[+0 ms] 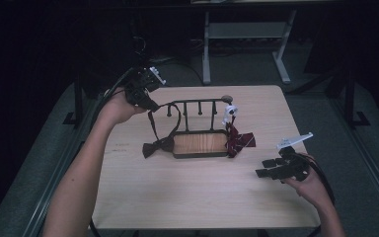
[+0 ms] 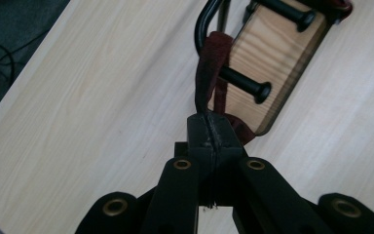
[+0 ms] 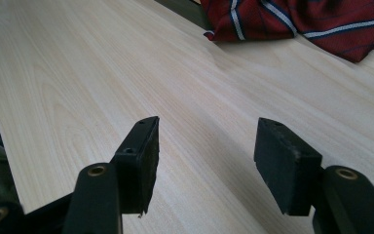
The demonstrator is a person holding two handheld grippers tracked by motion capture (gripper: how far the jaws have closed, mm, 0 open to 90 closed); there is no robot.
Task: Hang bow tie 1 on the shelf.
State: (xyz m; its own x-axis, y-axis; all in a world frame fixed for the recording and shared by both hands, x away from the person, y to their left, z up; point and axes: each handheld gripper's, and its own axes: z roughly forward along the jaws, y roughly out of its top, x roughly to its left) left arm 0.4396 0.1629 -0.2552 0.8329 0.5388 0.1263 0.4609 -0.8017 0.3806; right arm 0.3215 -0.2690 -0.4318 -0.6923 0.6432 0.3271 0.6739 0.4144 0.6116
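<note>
Rack (image 1: 200,143), table (image 1: 187,197) centre. Left gripper (image 2: 209,131), far left corner: pinching dark bow tie's (image 1: 155,146) strap (image 2: 207,73). Right gripper (image 3: 204,156), right edge: spread, empty. Striped tie (image 3: 292,19) beside rack.

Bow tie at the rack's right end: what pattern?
Dark red with thin white and navy diagonal stripes. The bow tie shows best in the right gripper view.

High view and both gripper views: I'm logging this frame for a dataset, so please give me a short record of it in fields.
table: light wood
rack: black metal pegs on a wooden base, mid-table
dark bow tie: left of base, its strap looped over the rack
striped red tie: at the rack's right end
left gripper: jaws shut on the strap
right gripper: jaws open, empty, over the table
</note>
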